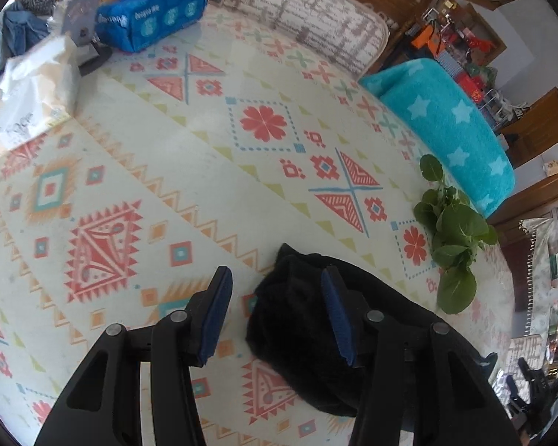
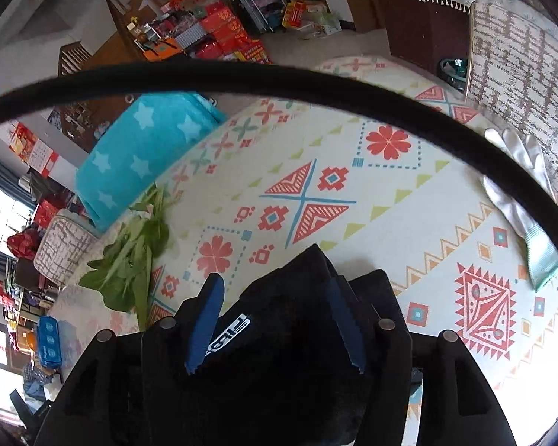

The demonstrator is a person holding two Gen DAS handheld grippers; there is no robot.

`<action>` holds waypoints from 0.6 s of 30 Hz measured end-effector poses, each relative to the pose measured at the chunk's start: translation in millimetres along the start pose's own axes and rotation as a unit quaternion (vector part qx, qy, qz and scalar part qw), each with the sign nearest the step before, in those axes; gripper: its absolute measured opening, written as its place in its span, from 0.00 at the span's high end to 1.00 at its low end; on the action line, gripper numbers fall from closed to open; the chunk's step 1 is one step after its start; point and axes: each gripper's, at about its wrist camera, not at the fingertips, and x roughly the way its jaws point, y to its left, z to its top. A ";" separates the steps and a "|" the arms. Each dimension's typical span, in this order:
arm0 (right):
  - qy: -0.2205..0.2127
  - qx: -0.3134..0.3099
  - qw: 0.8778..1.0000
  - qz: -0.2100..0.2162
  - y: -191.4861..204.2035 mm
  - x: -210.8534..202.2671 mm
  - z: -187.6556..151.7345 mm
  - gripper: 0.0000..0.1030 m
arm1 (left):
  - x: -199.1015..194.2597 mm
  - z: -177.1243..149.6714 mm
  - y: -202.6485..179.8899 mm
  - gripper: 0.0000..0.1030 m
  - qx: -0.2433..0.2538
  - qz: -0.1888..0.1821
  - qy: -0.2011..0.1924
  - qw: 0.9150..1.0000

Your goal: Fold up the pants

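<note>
Black pants (image 1: 308, 338) lie bunched on a patterned tablecloth (image 1: 189, 171), beside a bunch of leafy greens (image 1: 452, 234). The left gripper (image 1: 277, 316) hovers over the pants' edge, fingers apart and holding nothing. The right gripper (image 2: 275, 325) also has its fingers spread, with dark fabric (a white logo showing) filling the gap between them.

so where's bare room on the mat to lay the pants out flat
The widest bare stretch of patterned mat runs from the black pants up to the tissue packs. It is crowded along the edge by the leafy greens and star towel.
</note>
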 end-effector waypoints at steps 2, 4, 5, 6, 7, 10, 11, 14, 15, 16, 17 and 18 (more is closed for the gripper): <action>-0.013 -0.017 1.000 0.003 11.7 -14.4 -6.6 0.38 | -13.1 -4.6 -2.3 0.52 0.019 0.006 -0.010 1.000; -0.010 -0.044 0.999 0.006 29.7 -20.8 -17.7 0.38 | -23.9 -11.5 -9.8 0.52 0.048 0.008 -0.017 0.999; -0.003 -0.066 0.998 0.010 40.7 -21.4 -24.9 0.38 | -27.1 -15.3 -14.0 0.52 0.063 0.009 -0.018 0.998; 0.008 -0.090 0.996 0.013 53.8 -19.7 -33.8 0.38 | -29.2 -19.6 -18.7 0.52 0.078 0.009 -0.018 0.997; 0.019 -0.112 0.993 0.017 66.1 -16.5 -42.5 0.38 | -30.3 -24.1 -23.7 0.52 0.094 0.011 -0.016 0.995; 0.062 -0.173 0.982 0.031 104.0 1.2 -71.8 0.38 | -22.0 -36.2 -40.6 0.52 0.144 0.035 -0.005 0.989; 0.077 -0.192 0.978 0.032 118.6 10.0 -83.5 0.38 | -15.5 -39.0 -46.3 0.52 0.159 0.050 -0.003 0.986; 0.094 -0.224 0.970 0.025 143.0 31.2 -105.8 0.38 | 5.5 -37.0 -54.8 0.52 0.170 0.070 0.008 0.983; 0.079 -0.221 0.972 0.015 145.9 36.8 -111.2 0.38 | 11.9 -34.5 -55.8 0.52 0.168 0.071 0.014 0.983; 0.081 -0.226 0.971 0.011 148.9 40.9 -116.5 0.38 | 15.1 -33.2 -54.8 0.52 0.164 0.071 0.016 0.984; 0.078 -0.231 0.970 0.003 151.3 44.4 -118.8 0.38 | 16.7 -32.6 -54.2 0.52 0.161 0.069 0.014 0.984; 0.073 -0.235 0.969 -0.002 152.5 45.2 -120.3 0.38 | 17.2 -32.6 -52.9 0.52 0.159 0.067 0.012 0.985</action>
